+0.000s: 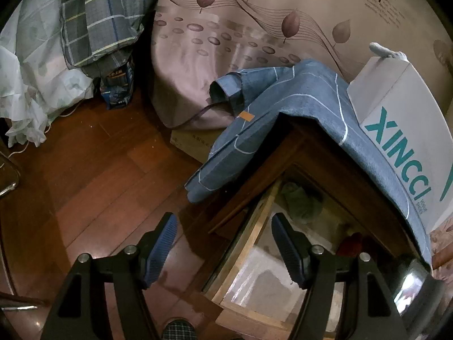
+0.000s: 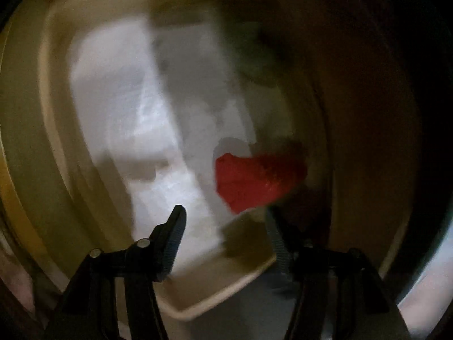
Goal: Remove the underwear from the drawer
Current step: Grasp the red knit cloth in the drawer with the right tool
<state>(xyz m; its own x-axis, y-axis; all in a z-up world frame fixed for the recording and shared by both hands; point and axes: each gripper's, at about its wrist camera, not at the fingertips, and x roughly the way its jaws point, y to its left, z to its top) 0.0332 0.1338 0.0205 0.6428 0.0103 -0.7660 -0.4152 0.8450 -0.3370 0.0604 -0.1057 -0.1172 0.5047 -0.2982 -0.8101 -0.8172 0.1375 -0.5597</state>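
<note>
Spread, empty black right gripper (image 2: 223, 226) hovers over crumpled red underwear (image 2: 254, 178) in the pale wooden drawer (image 2: 215, 291); a blurred, hurried pinch could miss the cloth.

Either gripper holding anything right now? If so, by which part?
Nothing held. Left gripper is open over the drawer edge. Right gripper is open inside the drawer, short of the red garment.

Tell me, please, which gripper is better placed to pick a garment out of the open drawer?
Right. The right gripper is open over the drawer, the red garment just ahead; the left gripper straddles its side wall.
</note>
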